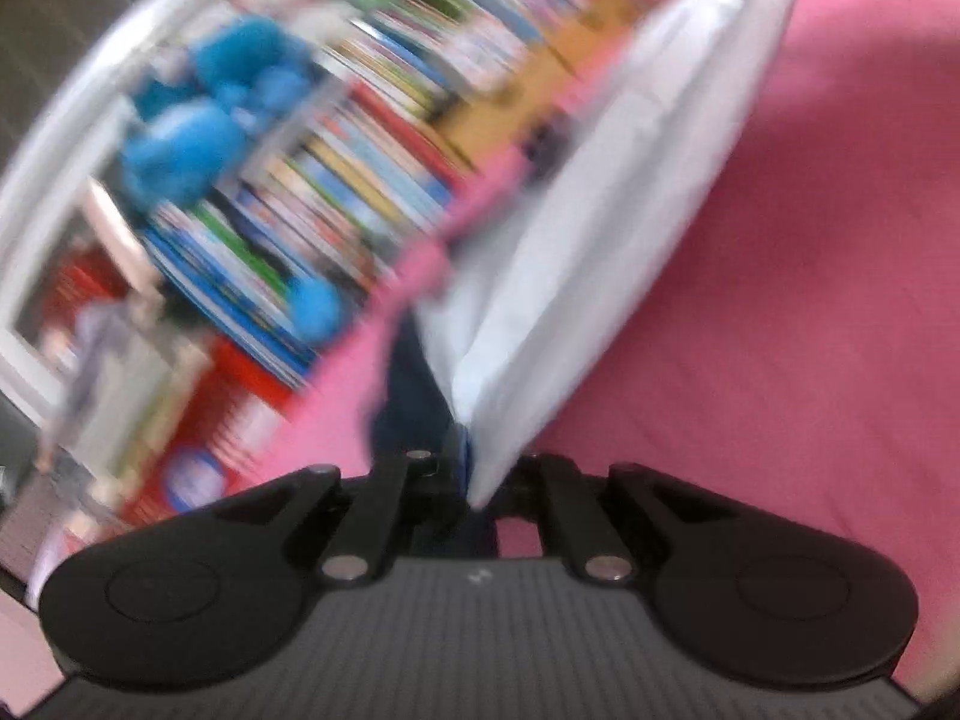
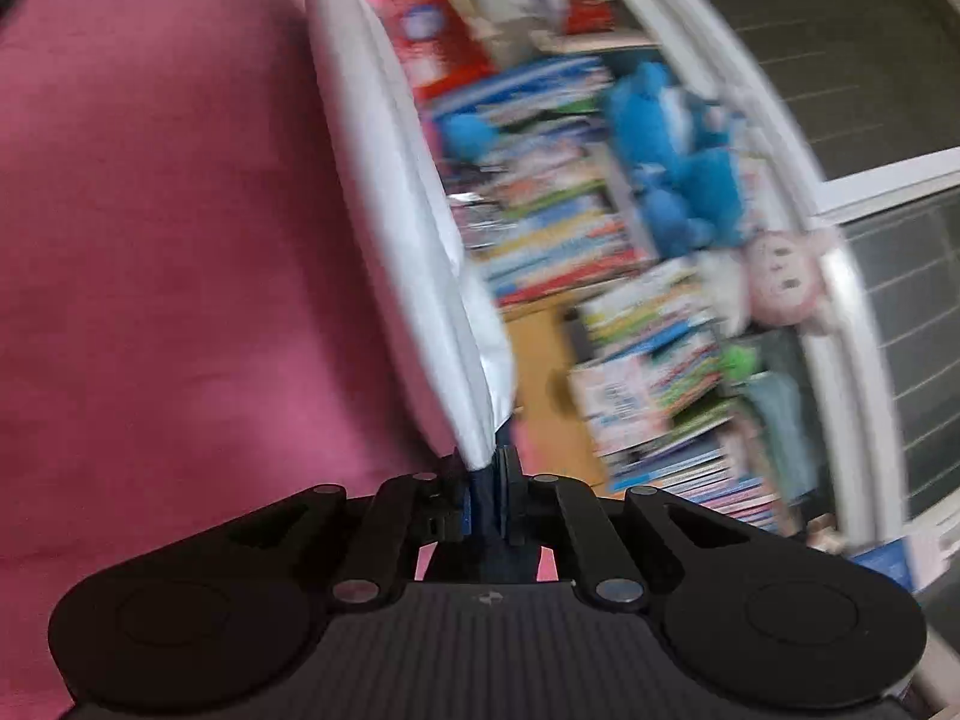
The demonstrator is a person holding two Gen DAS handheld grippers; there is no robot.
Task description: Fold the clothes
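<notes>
A white garment with a dark navy part is stretched in the air above the pink bed sheet [image 1: 810,276]. In the left wrist view the white cloth [image 1: 600,222] runs from my left gripper [image 1: 471,480] up to the top right, with navy fabric [image 1: 408,396] beside it. That gripper is shut on the garment's corner. In the right wrist view the white cloth [image 2: 402,204] rises from my right gripper [image 2: 483,480], whose jaws are shut on a navy and white edge of it [image 2: 483,498]. Both views are blurred.
Behind the bed stands a shelf of colourful books [image 2: 564,228] with a blue plush toy [image 2: 672,162] and a pink plush toy [image 2: 780,282]. A white-framed window [image 2: 840,120] lies beyond. The pink sheet [image 2: 150,240] spreads under the garment.
</notes>
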